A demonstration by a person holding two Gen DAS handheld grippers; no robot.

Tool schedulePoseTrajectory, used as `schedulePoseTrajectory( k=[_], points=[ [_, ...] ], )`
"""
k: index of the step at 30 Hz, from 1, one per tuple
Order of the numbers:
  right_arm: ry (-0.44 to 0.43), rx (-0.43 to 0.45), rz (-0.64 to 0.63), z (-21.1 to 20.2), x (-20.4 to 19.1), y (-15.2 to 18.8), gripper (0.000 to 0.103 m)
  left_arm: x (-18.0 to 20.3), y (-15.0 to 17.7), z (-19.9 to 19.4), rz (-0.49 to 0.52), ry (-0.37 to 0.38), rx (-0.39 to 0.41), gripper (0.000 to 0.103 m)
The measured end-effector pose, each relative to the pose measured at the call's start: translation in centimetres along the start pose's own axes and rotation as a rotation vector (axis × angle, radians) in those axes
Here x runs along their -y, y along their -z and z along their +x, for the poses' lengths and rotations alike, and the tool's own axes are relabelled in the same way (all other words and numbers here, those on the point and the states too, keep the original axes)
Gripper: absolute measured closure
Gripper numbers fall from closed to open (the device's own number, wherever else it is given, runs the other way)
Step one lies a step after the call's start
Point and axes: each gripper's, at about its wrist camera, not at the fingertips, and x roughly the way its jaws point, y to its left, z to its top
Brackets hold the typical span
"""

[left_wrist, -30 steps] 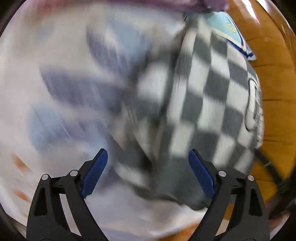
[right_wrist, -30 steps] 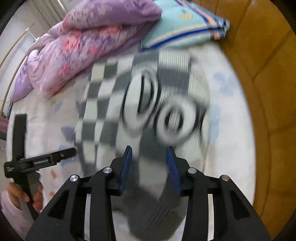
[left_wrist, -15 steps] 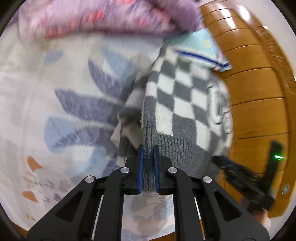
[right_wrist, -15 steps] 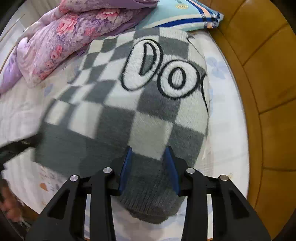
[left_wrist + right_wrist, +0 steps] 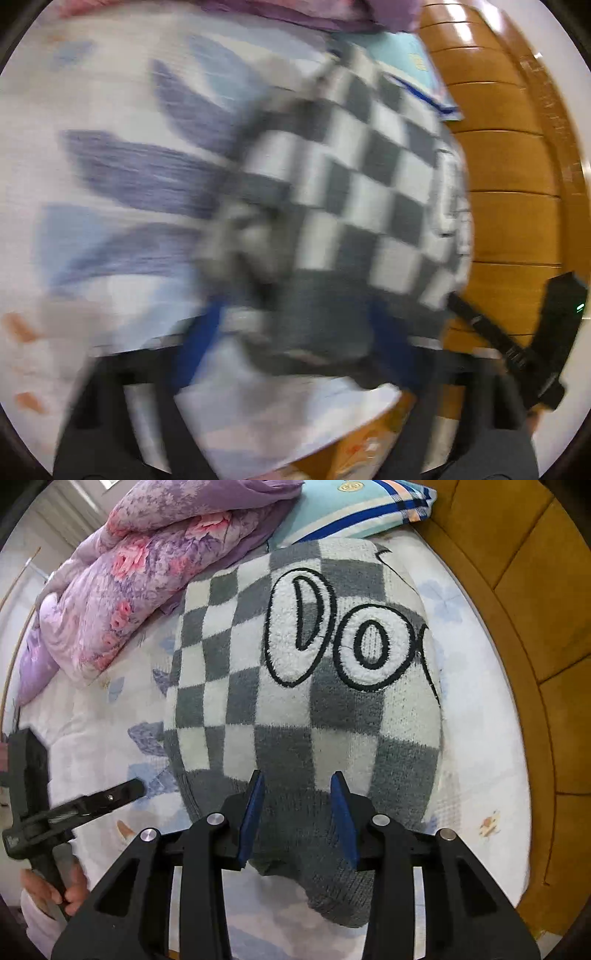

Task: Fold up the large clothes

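A grey-and-white checked knit sweater (image 5: 295, 709) with large white letters lies folded on the flowered bed sheet (image 5: 92, 738). My right gripper (image 5: 297, 812) is shut on its bunched grey ribbed hem, pointing steeply down. In the blurred left wrist view the sweater (image 5: 369, 192) fills the middle. My left gripper (image 5: 295, 343) has its jaws opening wide, the grey hem lying between them without the pads pressing it. The left gripper (image 5: 92, 805) also shows at the sweater's left edge, held by a hand (image 5: 48, 886).
A purple flowered quilt (image 5: 129, 576) is bundled at the far left of the bed, with a turquoise striped pillow (image 5: 351, 509) behind the sweater. A curved wooden bed frame (image 5: 535, 609) runs along the right side. The right gripper's black body (image 5: 535, 350) shows low on the right.
The left gripper went from open to shut on the sweater's left edge, then opened again and let go. The sweater settled flat and folded. The right gripper kept its hold.
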Motion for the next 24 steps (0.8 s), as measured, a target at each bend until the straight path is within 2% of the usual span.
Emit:
schedulePoseTrajectory(
  k=[1, 3, 5, 7, 8, 10, 12, 13, 14, 16, 17, 19, 20, 22, 24],
  points=[
    [-0.014, -0.009, 0.005, 0.0, 0.1, 0.1, 0.067, 0.4, -0.1, 1.1, -0.005, 0.025, -0.004, 0.018],
    [-0.023, -0.015, 0.005, 0.1, 0.2, 0.4, 0.067, 0.4, -0.2, 2.5, -0.028, 0.029, -0.011, 0.018],
    [-0.016, -0.018, 0.001, 0.3, 0.4, 0.4, 0.067, -0.8, -0.8, 3.9, -0.095, 0.046, -0.001, 0.021],
    [-0.011, -0.030, 0.012, 0.8, 0.9, 0.6, 0.067, -1.4, -1.0, 5.1, -0.152, 0.145, -0.036, 0.060],
    [-0.008, -0.035, 0.020, 1.1, 1.0, 0.6, 0.067, -0.8, -0.9, 5.1, -0.110, 0.111, -0.042, 0.093],
    [-0.018, -0.039, 0.032, 1.1, 1.4, 0.7, 0.067, 1.2, -0.7, 4.2, 0.020, -0.041, -0.006, 0.092],
    [-0.025, -0.008, 0.031, 0.3, 1.2, 0.7, 0.068, 2.0, -0.5, 2.6, 0.036, -0.120, 0.011, 0.092],
    [-0.059, 0.020, 0.017, -0.5, 0.7, 0.5, 0.070, 2.3, -0.4, 0.7, 0.031, -0.141, 0.024, 0.092],
    [-0.125, 0.030, 0.009, -0.9, 0.2, 0.2, 0.071, 2.6, -0.3, -0.8, 0.036, -0.127, 0.052, 0.091],
    [-0.431, 0.026, -0.032, -1.3, -1.9, -1.0, 0.071, 3.5, 0.1, -3.6, 0.076, -0.137, 0.134, 0.091],
    [-0.474, 0.041, -0.063, -1.3, -3.0, -1.4, 0.071, 3.6, 0.0, -4.0, 0.080, -0.166, 0.146, 0.091],
    [-0.460, 0.066, -0.153, -0.3, -6.3, -2.8, 0.078, 2.8, -0.3, -2.2, 0.057, -0.249, 0.116, 0.091],
    [-0.430, 0.037, -0.170, 1.2, -7.9, -4.0, 0.087, 2.0, -0.4, -0.7, 0.034, -0.278, 0.093, 0.091],
    [-0.379, -0.066, -0.158, 5.6, -9.8, -6.1, 0.089, -0.5, -0.8, 2.1, -0.024, -0.326, 0.049, 0.091],
    [-0.141, -0.113, -0.172, 10.6, -10.0, -6.7, 0.097, -3.2, -1.1, 5.8, -0.051, -0.375, 0.022, 0.091]
  ],
)
